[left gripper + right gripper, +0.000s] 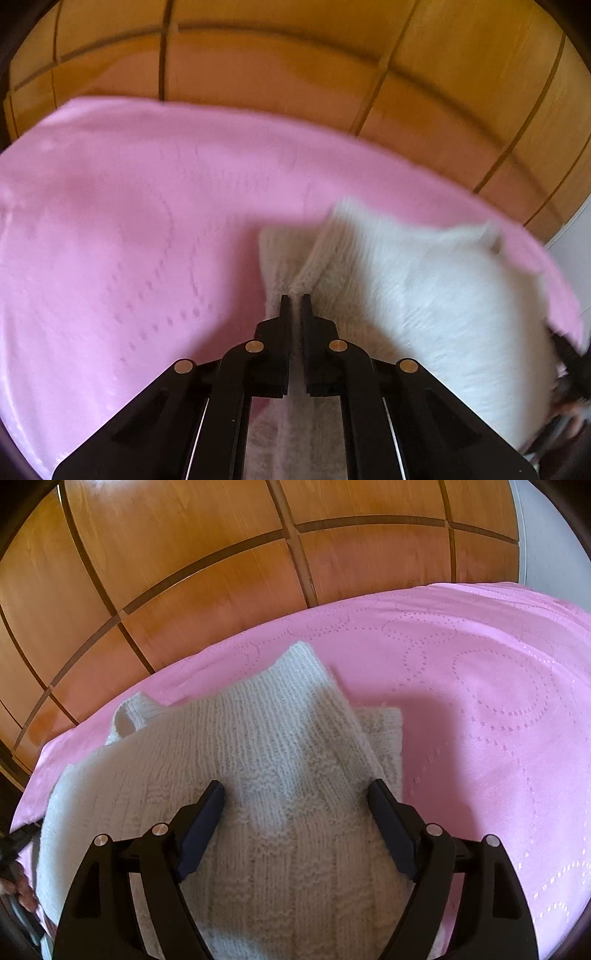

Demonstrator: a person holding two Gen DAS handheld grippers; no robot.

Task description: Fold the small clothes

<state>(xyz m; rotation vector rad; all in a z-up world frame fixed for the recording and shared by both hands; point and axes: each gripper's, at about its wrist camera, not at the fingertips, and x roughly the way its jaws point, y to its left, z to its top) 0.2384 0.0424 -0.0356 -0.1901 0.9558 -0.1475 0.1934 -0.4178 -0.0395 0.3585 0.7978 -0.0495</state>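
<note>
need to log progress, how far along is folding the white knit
Partly folded: in the right wrist view the white knit lies doubled over itself on the pink cover. In hand: the left gripper is shut on a pinched fold, the right gripper open above it. Left: laying that fold flat.

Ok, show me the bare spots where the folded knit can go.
Bare pink cover right of the white knit, out to the edge; more left of it in the left view. Crowded under the open right hand-held gripper.
</note>
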